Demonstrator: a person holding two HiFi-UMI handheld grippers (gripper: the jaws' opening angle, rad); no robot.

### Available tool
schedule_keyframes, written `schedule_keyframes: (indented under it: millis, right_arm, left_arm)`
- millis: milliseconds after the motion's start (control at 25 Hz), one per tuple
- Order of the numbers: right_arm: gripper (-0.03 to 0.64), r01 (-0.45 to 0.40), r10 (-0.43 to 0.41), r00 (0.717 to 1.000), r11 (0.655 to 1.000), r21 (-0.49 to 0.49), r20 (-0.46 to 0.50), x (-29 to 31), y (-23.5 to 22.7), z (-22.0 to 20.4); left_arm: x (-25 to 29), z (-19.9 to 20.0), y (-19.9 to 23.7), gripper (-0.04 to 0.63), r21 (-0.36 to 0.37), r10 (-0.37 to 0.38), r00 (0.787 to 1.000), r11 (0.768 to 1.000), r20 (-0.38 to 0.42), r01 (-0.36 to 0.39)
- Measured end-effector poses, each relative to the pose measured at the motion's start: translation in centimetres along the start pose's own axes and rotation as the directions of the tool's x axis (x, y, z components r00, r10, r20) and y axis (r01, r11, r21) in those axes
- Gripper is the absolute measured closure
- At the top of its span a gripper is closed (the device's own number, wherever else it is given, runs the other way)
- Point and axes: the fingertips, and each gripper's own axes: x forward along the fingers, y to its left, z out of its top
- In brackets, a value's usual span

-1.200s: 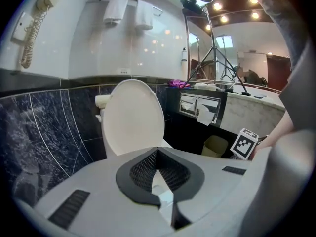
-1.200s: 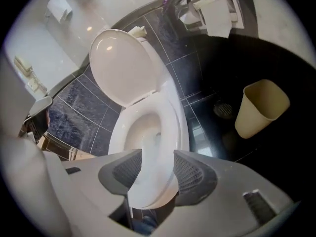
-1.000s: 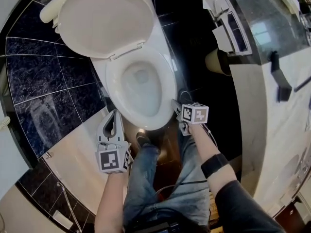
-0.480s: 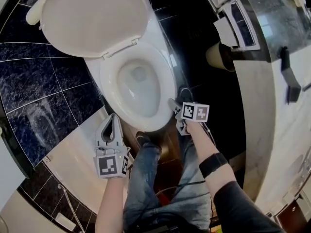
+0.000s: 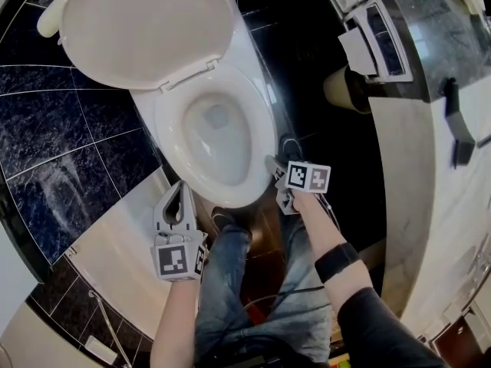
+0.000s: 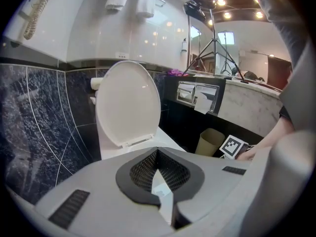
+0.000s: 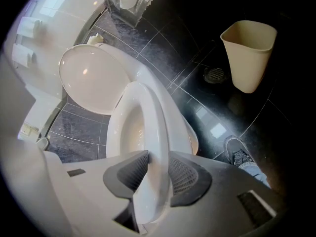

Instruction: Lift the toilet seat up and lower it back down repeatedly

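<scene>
Down at the front: right gripper (image 5: 276,165) jaws just closing on seat (image 7: 153,127) rim
Seat: looks hard, slippery, light; grab front edge
Left gripper (image 5: 182,188): closed, empty

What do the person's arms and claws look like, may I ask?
The left claw and right claw are light grey with black mesh pads, each bearing a black-and-white marker cube. The right arm wears a black wristband and dark sleeve.

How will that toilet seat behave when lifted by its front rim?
The toilet seat looks thick and moulded, so probably stiff. Its glossy rim may slip. Hinged behind, below the raised lid, it should swing up rather than lift free.
</scene>
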Motion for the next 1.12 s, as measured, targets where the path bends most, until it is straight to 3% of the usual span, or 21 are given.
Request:
schedule_keyframes:
  millis: [160,520,720,960,1120]
  right_arm:
    - [0.476,-0.006,0.006,1.000,1.000,-0.003,-0.012,-0.7,0.8,0.3]
    - [0.483,-0.029,0.030,0.999,0.999,0.034,-0.020,-5.5,5.6,1.6]
    - [0.483,-0.039,0.039,0.998,0.999,0.002,-0.049,-8.6,9.4,3.5]
    - [0.482,-0.063,0.061,0.996,0.998,-0.027,-0.065,-11.3,14.0,7.0]
    - [0.480,-0.075,0.074,0.995,0.997,-0.019,-0.064,-12.5,16.4,8.7]
  left_arm:
    - [-0.3,-0.5,0.3,0.595,0.024,0.000,1.000,1.000,0.004,0.000]
    - [-2.8,2.9,-0.8,0.595,-0.036,0.008,1.000,0.999,-0.011,-0.009]
    - [-6.2,4.4,-1.2,0.595,-0.085,0.030,0.999,0.996,-0.043,-0.033]
    - [-10.7,0.5,-1.9,0.595,-0.058,0.023,0.987,0.998,-0.161,-0.032]
    - [-11.5,-3.3,-3.1,0.595,-0.109,0.001,0.963,0.994,-0.270,-0.031]
